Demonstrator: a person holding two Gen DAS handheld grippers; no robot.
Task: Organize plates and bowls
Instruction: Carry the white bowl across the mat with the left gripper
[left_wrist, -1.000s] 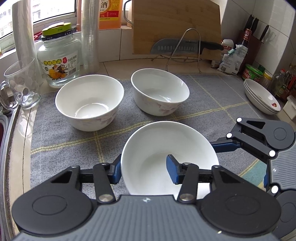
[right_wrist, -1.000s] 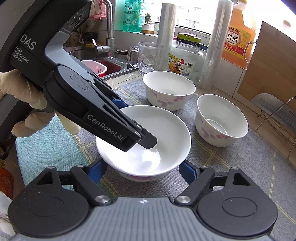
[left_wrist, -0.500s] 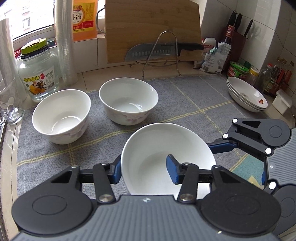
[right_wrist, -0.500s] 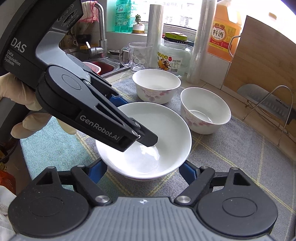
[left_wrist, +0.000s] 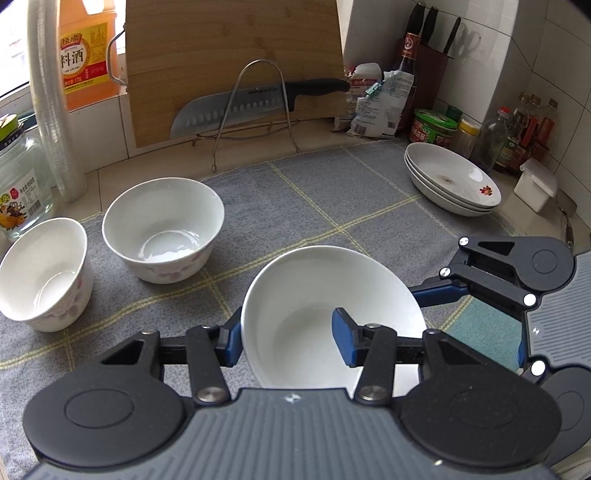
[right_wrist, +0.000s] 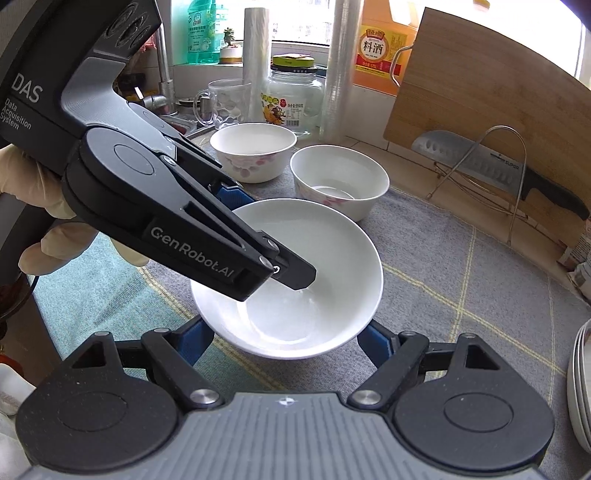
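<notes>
Nearest: white bowl (left_wrist: 325, 325), lifted over the grey checked mat (left_wrist: 332, 206). Left gripper (left_wrist: 288, 345) is clamped on its rim, one pad inside, one outside. Right gripper (right_wrist: 284, 341) sits w/ a blue finger at each side of the bowl's base; can't tell if pads press. Beyond the held bowl, to its left on the mat: two floral bowls (left_wrist: 162, 229) close together. Beyond-right: stack of plates (left_wrist: 452, 179) at mat edge. Farthest back: cleaver (left_wrist: 240, 110) on wire rack in front of the bamboo board (left_wrist: 229, 48).
</notes>
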